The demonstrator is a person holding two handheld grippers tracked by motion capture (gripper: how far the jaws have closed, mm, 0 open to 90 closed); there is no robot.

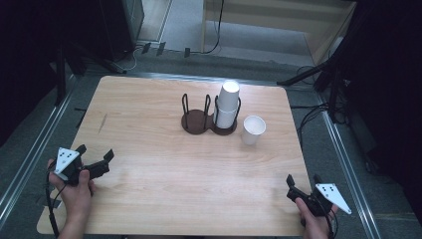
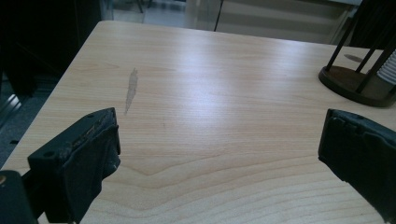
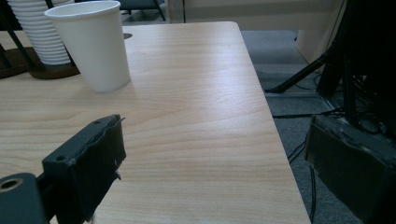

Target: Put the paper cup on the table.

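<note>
Both tongs are held low at the near corners, left tongs (image 1: 94,156) and right tongs (image 1: 303,180) gaping, nothing gripped.

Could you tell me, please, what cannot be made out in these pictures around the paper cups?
- Stack of white paper cups: the count is too small to tell in the high view; the right gripper view cuts the stack at its top edge.
- Dark brown two-ring wire cup holder: its right ring's base is hidden by the stack.
- Single white paper cup: its inside is hidden by its own wall.
</note>
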